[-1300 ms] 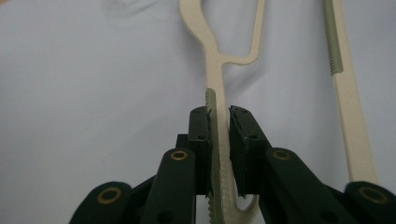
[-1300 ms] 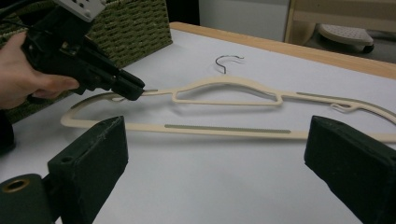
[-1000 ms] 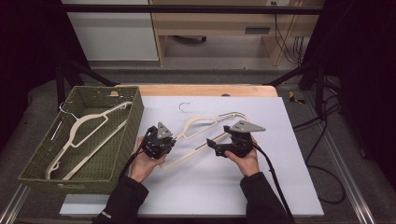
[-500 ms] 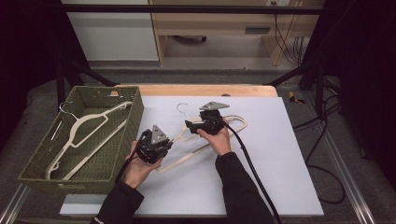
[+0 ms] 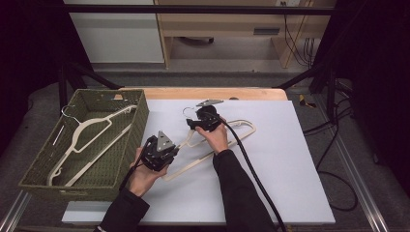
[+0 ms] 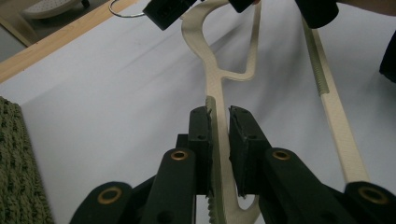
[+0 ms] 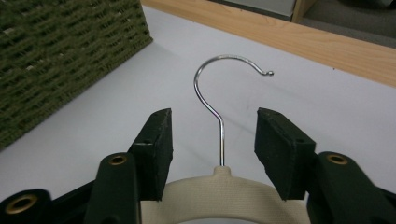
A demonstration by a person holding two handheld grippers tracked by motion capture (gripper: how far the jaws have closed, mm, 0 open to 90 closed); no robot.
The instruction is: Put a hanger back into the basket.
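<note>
**Hanger gripped at one arm, neck between closing jaws**

The cream hanger (image 5: 220, 145) lies on the white worktop (image 5: 290, 164) beside the basket (image 5: 121, 145). The left gripper (image 6: 219, 135) clamps its arm. The right gripper (image 7: 215, 135), jaws just closing, straddles the neck without touching.

hanger (image 5: 227, 137): middle hidden under right hand (image 5: 216, 137) in high view | its lower end cut off by bottom edge in left gripper view, arm covered between the pads | right gripper (image 7: 212, 140): hanger's neck cut off at bottom edge | basket (image 7: 56, 51): cut off at upper left | second hanger (image 5: 92, 140) in basket: hook too small to tell
</note>
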